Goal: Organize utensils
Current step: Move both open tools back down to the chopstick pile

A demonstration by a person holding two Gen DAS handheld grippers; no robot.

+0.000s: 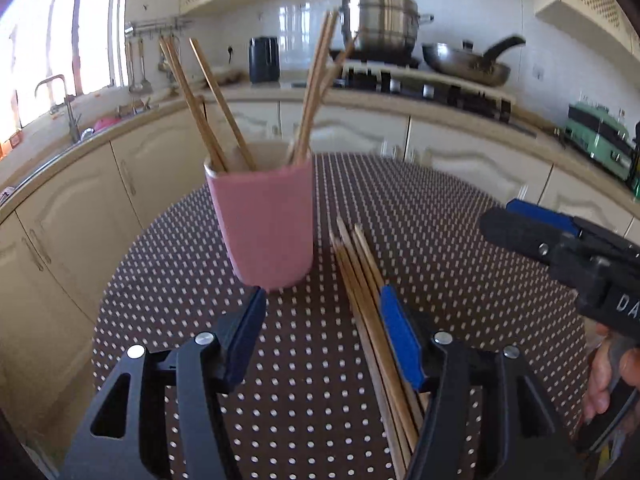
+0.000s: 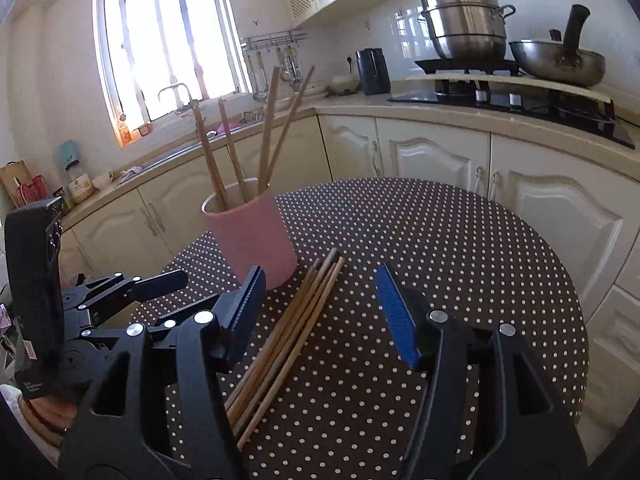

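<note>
Jaws, left: the left gripper (image 1: 322, 332) is hovering with its blue pads spread wide over the dotted worktop (image 1: 460, 248), gripping nothing; its right pad is lying just beside the loose chopsticks.
Jaws, right: the right gripper (image 2: 320, 312) is likewise standing spread apart and empty, the loose chopsticks lying between its two pads.
Loose chopsticks: a bundle of wooden chopsticks (image 2: 288, 332) is lying flat on the worktop, side by side, tips pointing toward the cup and stopping just beside its base.
Cup: a pink cup (image 1: 264, 224) is standing upright near the middle of the worktop, holding several chopsticks (image 1: 208, 104) that are leaning outward against its rim.
Background: a steel steamer pot (image 2: 464, 24) and a wok (image 2: 560, 60) are sitting on the stove, a black kettle (image 2: 372, 70) is standing on the counter, and a sink tap (image 2: 176, 96) is showing under the bright window.
</note>
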